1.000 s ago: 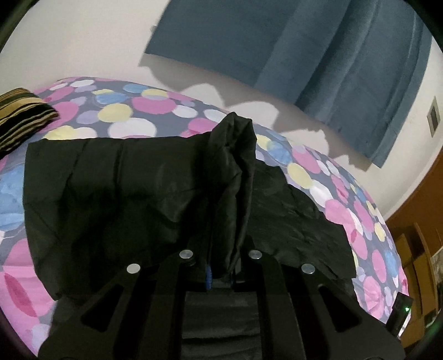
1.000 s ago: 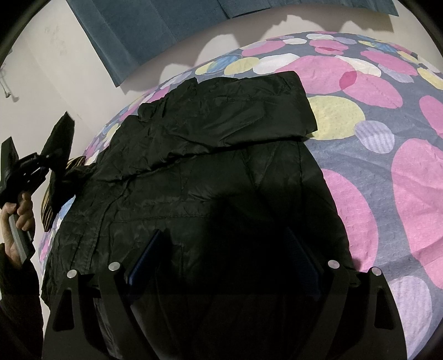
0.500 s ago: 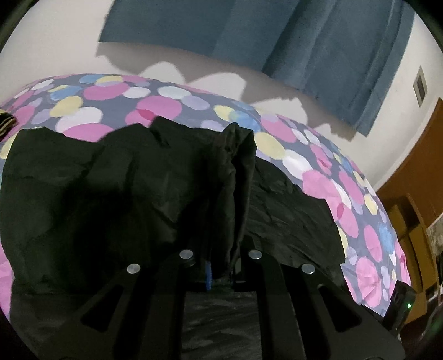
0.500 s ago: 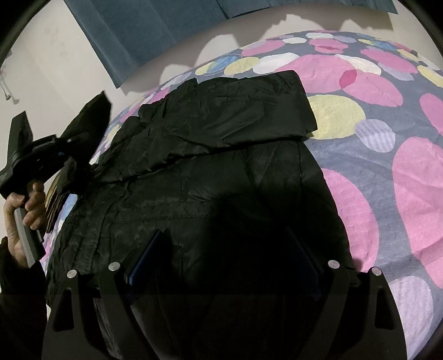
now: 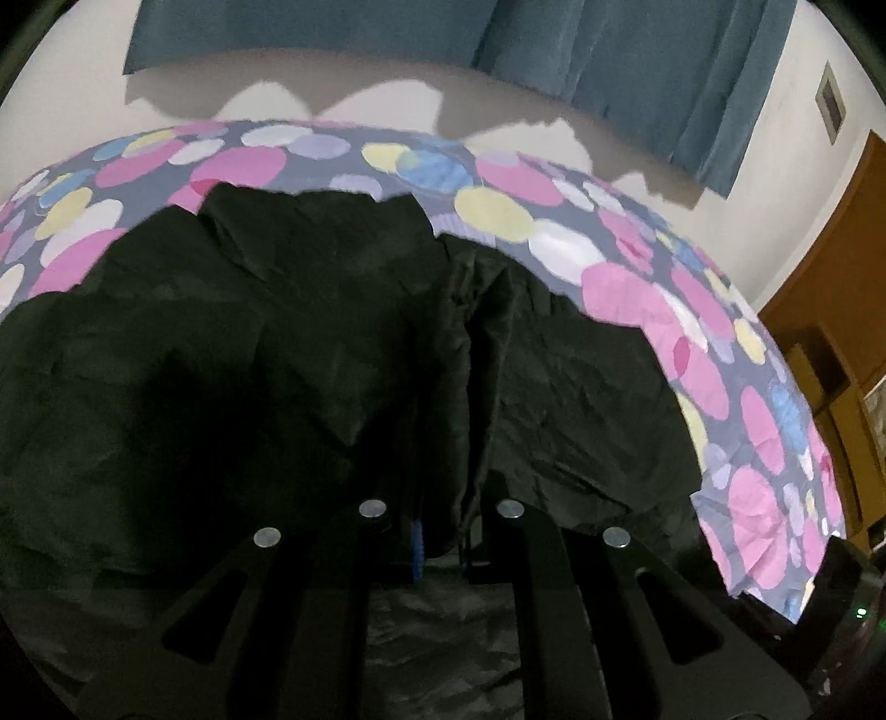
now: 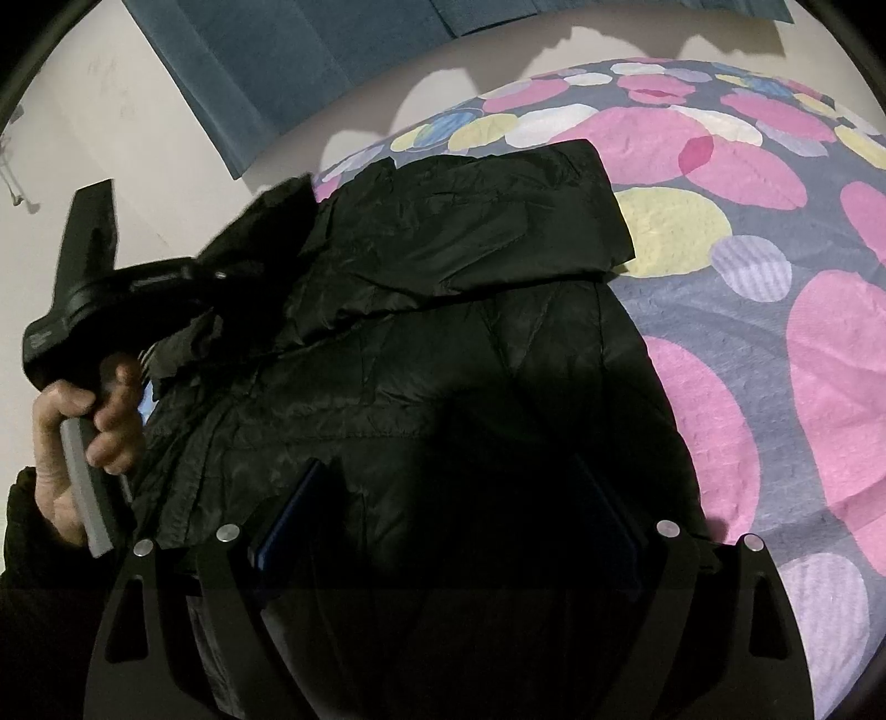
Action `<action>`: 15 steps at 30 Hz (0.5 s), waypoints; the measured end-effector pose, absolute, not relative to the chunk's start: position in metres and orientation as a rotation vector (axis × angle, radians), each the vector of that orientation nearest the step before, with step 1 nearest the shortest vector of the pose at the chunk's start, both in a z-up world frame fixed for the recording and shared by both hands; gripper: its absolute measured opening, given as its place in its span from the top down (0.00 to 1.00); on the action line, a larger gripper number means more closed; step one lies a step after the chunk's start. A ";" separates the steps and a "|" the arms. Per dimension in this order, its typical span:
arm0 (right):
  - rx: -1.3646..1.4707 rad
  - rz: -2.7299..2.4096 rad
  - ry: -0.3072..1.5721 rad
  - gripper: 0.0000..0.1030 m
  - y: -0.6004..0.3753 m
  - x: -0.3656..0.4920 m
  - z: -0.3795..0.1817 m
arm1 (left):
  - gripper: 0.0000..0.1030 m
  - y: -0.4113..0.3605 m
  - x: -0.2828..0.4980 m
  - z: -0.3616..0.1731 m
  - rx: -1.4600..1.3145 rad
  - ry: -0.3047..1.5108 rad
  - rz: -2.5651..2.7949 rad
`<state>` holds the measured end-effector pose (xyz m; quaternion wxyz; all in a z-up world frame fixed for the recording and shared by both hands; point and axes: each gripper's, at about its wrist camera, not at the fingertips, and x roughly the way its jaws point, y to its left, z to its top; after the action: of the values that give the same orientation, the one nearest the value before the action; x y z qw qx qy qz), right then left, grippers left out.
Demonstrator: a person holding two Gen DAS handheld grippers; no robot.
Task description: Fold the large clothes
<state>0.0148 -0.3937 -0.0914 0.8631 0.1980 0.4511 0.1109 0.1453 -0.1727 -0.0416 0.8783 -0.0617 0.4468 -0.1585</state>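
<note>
A large black jacket (image 6: pixel 443 360) lies spread on a bed with a spotted cover (image 6: pixel 775 310); one sleeve (image 6: pixel 470 221) is folded across its top. My left gripper (image 5: pixel 443 531) is shut on a bunched fold of the jacket (image 5: pixel 454 360) and holds it above the rest of the garment. In the right wrist view the left gripper (image 6: pixel 221 277) shows at the left, held by a hand, with black cloth in it. My right gripper (image 6: pixel 443 515) is open, its blue-padded fingers (image 6: pixel 288 515) wide apart just over the jacket's near part.
A white wall and a blue curtain (image 5: pixel 609 50) stand behind the bed. Brown wooden furniture (image 5: pixel 830 310) is at the right in the left wrist view. Bare bed cover lies to the right of the jacket (image 6: pixel 747 443).
My left gripper has carried the held fold rightward over the jacket, toward its middle. The striped pillow has left the left wrist view. My right gripper has stayed still and open.
</note>
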 end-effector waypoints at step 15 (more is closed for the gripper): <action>0.424 0.238 0.945 0.15 -0.395 0.015 -0.093 | 0.92 -0.188 0.147 -0.065 -0.096 0.983 -0.321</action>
<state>0.0152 -0.3948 -0.0930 0.8621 0.2024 0.4504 0.1137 0.1467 -0.1881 -0.0654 0.8681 -0.0460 0.4699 -0.1533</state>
